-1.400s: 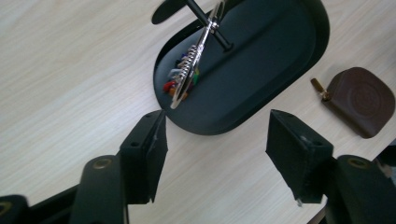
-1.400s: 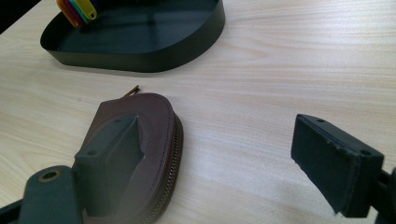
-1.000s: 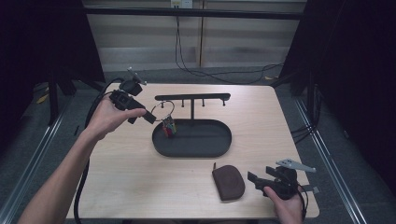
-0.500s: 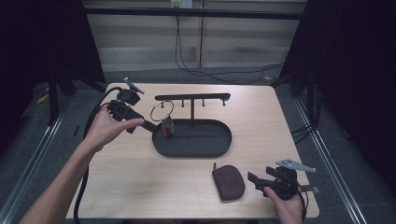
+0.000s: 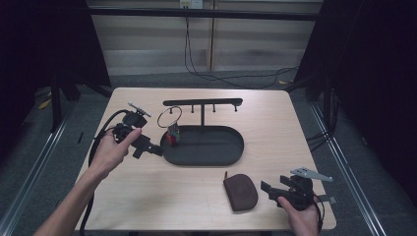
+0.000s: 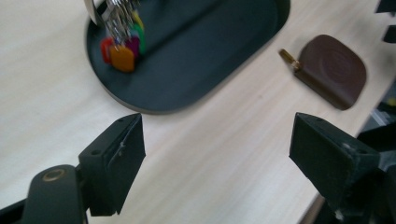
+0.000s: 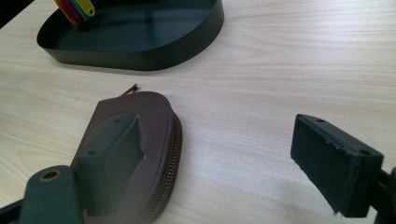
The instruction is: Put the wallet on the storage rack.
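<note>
Keys [image 5: 171,133] hang by their ring from a peg of the black rack [image 5: 203,103], dangling over the end of the dark oval tray [image 5: 231,153] nearer the tabletop's left edge, so I judge the hanging step done. My left gripper [image 5: 156,150] sits just off that end of the tray, and its jaws have just been opening; they stand wide with nothing between them, clear of the keys. What I take to be left is the brown zip pouch [image 5: 241,191], lying flat near the front edge, right of centre, still untouched. My right gripper [image 5: 264,186] waits just beside it toward the front right corner, jaws spread wide and empty.

The high view gives me the whole layout: rack across the middle, tray in front of it, pouch well apart from both. It cannot show me the key tags clearly. The left gripper view does: red, orange, purple and green tags [image 6: 122,48] bunched under the ring, hanging above the tray floor, with the pouch [image 6: 333,69] farther off. The right gripper view adds the pouch's zip [image 7: 173,154] running along its curved edge and a small pull tab [image 7: 131,88] pointing toward the tray; one jaw there overlaps the pouch [image 7: 140,112], though I cannot tell whether it touches.
</note>
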Tool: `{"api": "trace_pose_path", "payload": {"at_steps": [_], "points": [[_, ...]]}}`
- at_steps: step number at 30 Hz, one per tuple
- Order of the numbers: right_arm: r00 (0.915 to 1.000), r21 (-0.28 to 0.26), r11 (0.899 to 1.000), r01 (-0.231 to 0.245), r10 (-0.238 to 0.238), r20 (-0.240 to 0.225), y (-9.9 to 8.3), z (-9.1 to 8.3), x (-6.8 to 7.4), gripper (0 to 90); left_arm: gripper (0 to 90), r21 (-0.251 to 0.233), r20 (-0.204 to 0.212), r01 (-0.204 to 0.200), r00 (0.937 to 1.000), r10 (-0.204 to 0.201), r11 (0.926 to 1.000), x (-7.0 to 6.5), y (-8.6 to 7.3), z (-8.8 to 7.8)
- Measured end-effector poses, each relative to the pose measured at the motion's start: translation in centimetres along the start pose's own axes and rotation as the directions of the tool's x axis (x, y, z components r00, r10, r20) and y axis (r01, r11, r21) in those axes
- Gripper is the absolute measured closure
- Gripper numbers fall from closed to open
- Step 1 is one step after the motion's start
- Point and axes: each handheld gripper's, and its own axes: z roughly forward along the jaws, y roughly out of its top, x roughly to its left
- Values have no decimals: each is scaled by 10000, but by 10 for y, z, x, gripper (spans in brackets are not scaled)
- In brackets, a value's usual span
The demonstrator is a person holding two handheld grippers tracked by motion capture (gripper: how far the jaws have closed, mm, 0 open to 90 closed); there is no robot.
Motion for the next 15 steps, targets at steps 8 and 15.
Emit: {"api": "trace_pose_path", "payload": {"at_steps": [8,15], "points": [[10000,38,10000,-4,3,53,0,1,1,163,182,-303,111,-684,9976,688,9972,-8,-23,13],[10000,23,10000,16,-16,-7,0,0,1,163,181,-1266,260,-555,9979,592,9904,-13,-48,26]]}}
